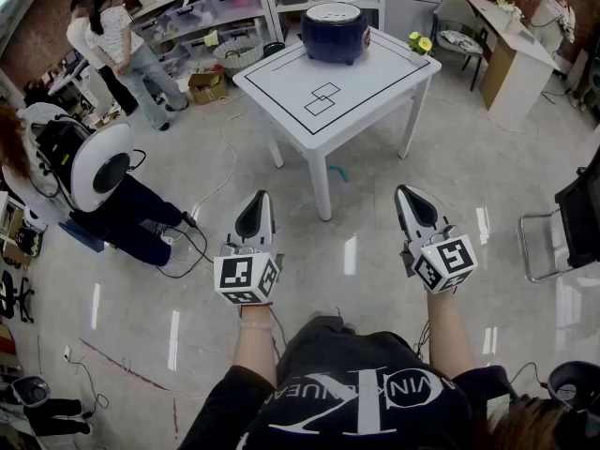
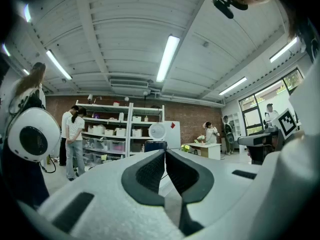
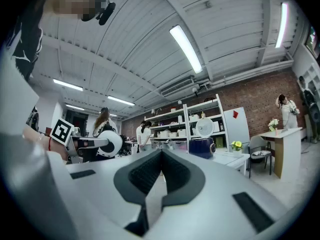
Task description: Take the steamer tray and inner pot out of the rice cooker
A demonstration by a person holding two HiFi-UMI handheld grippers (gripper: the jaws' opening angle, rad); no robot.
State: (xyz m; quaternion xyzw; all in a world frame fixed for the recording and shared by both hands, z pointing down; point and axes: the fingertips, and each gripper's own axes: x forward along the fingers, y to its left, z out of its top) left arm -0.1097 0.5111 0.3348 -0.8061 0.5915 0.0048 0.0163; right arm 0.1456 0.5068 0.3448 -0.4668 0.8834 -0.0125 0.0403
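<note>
**Both hand-held grippers shut, standing off from the cooker**

We note the dark blue, round rice cooker (image 1: 335, 31) with its pale lid down. It sits at the far edge of the white square surface (image 1: 375, 87), which is marked with black lines. A small bunch of yellow flowers (image 1: 420, 42) lies near the surface's corner, just beside the cooker.

The left hand-held gripper (image 1: 260, 198) and the right hand-held gripper (image 1: 407, 195) are held side by side over the glossy grey floor (image 1: 356, 251). Both point level toward the surface and are well apart from it.

In the left gripper view the black pads (image 2: 150, 171) meet at the tip with nothing between them. The right gripper view shows the same, its jaws together and empty. In both gripper views the cooker shows small and distant beyond the tips.
</note>
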